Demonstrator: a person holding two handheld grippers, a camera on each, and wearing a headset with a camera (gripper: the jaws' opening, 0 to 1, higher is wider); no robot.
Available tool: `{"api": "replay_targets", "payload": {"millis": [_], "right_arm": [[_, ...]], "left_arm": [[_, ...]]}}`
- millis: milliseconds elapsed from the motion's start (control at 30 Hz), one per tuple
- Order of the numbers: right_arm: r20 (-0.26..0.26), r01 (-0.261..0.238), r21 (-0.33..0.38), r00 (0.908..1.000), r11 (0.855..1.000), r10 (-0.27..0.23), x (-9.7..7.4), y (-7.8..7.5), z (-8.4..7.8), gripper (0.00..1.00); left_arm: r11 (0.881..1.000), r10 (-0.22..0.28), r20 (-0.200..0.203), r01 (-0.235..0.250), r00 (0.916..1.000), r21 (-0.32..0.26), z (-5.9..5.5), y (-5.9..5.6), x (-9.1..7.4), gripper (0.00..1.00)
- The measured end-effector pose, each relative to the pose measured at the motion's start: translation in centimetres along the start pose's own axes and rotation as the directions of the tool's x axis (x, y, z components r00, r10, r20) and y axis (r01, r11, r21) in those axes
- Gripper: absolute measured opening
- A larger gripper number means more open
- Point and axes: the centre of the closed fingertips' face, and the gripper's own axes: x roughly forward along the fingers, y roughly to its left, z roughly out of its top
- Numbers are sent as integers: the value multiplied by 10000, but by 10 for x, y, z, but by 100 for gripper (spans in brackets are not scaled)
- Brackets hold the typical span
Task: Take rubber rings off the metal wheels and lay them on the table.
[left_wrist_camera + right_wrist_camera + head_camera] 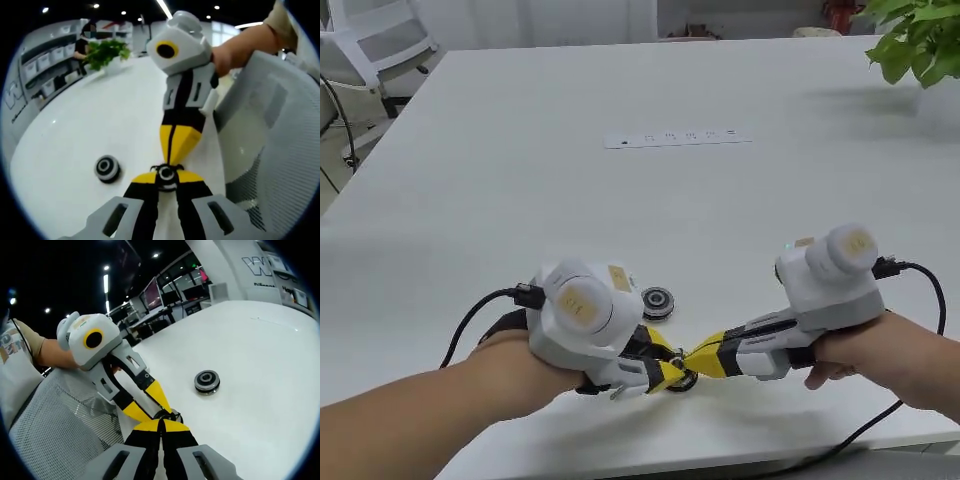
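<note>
My two grippers meet tip to tip just above the white table [520, 180], near its front edge. The left gripper [668, 374] [166, 181] is shut on a small metal wheel [166, 176] held between its yellow tips. From the opposite side, the right gripper [693, 362] [161, 424] is shut, its tips pinching the thin black rubber ring [165, 167] at the wheel's rim. A second metal wheel [658, 301] [107, 168] [207, 381], with its black ring on, lies flat on the table just beyond the grippers.
A white power strip [678, 138] lies at mid-table. A green plant [920, 40] stands at the far right corner, and an office chair [370, 45] at the far left. Black cables [470, 320] trail from both grippers. A mesh chair back [270, 150] is close by.
</note>
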Motion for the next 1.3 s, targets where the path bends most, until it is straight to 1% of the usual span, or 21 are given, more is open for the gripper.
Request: {"api": "replay_targets", "payload": {"millis": [333, 367, 400, 500, 600, 733, 767, 900, 1300], "right_arm": [[219, -159, 96, 9996, 9998, 157, -1, 3, 4, 0], [284, -279, 126, 9992, 9995, 276, -1, 5, 5, 0], [453, -607, 309, 9972, 9977, 593, 0, 12, 8, 0], [275, -344, -134, 9990, 9993, 347, 0, 8, 7, 0], [342, -220, -14, 9992, 9998, 221, -1, 4, 6, 0], [395, 37, -29, 9992, 10000, -36, -3, -2, 6, 0], [342, 89, -83, 9994, 9999, -86, -3, -4, 4, 0], [235, 121, -166, 9997, 9998, -117, -2, -4, 2, 0], [293, 85, -116, 9995, 9999, -82, -4, -5, 3, 0]], "left_arm": [[10000, -9, 27, 9, 10000, -4, 0, 0, 0, 12], [10000, -9, 28, 9, 10000, -1, 0, 0, 0, 12], [10000, -8, 30, 8, 10000, -4, 0, 0, 0, 12], [10000, -8, 43, 8, 10000, 7, 0, 0, 0, 12], [10000, -2, 52, 2, 10000, 34, 0, 0, 0, 12], [10000, -4, 117, 3, 9999, 56, 0, 0, 0, 13], [10000, -16, 162, 16, 9999, 41, 0, 0, 0, 13], [9999, -73, 249, 76, 9997, -116, 0, -1, 0, 13], [9995, -296, 244, 297, 9993, -48, 1, -2, -3, 15]]}}
